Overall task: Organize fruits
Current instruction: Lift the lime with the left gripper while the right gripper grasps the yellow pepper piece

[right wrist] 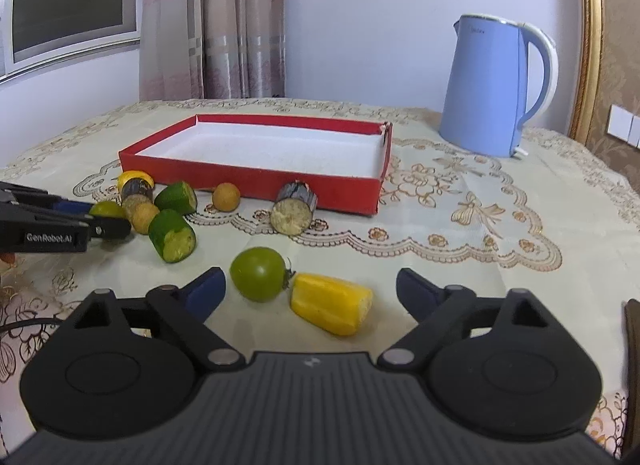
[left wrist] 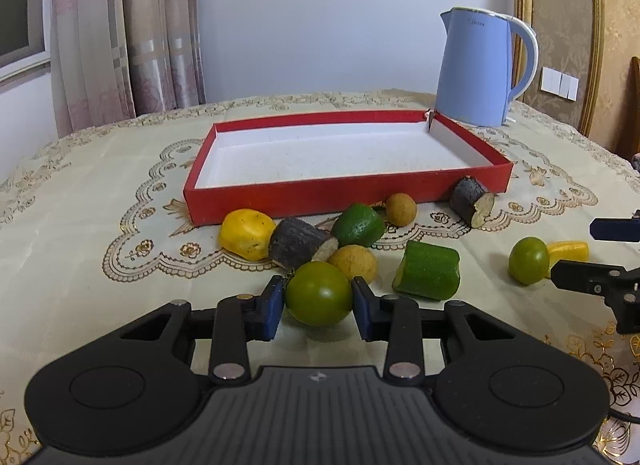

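Left claw (left wrist: 319,301) clamps a green tomato (left wrist: 319,294); right claw (right wrist: 310,293) gapes, cropped.

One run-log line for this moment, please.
left gripper: shut on green tomato | right gripper: open | red box: empty
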`<state>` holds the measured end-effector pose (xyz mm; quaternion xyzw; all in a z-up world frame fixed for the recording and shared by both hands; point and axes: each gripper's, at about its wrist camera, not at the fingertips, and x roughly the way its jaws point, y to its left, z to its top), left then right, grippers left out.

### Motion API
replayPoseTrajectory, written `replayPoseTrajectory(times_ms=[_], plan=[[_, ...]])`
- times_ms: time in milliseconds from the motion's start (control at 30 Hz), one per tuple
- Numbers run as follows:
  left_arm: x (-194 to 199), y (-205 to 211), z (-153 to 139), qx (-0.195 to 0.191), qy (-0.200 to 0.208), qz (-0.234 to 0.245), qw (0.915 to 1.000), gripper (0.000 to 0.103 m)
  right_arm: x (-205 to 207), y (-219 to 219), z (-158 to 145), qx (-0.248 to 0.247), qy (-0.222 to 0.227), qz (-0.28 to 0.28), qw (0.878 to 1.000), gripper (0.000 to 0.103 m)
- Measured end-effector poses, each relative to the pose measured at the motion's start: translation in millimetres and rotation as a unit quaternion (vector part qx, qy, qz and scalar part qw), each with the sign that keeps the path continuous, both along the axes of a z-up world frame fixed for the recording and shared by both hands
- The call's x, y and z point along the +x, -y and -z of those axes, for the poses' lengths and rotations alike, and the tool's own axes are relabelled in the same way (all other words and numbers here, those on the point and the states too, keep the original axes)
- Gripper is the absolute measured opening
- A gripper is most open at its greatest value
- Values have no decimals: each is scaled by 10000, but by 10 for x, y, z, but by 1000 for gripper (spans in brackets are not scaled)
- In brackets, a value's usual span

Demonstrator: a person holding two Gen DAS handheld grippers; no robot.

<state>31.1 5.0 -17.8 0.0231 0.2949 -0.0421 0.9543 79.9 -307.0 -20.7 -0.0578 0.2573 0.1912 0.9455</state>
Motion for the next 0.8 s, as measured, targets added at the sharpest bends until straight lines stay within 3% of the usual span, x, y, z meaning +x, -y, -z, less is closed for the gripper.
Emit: replayPoseTrajectory(times_ms=[67,200,500,667,800], plan=[[-8,10,-10,23,39,10,10000,35,22,13,11,-87,-17,-2,10000,83],[-14,24,-20,31,73,30,10000,35,68,13,33,-181,-124,-81,9997,64],[-10,0,-19,-1,90,-9,10000,35,94,25,35,-399,-55,-14,9992,62],[-8,7,-16,-3,90,11,10000,35,111,15,3,-57,-202,-319,9993,63],[-12,-13,-26,-24,104,-7,9999,35,112,13,37,-438,-56,34,9990,59]])
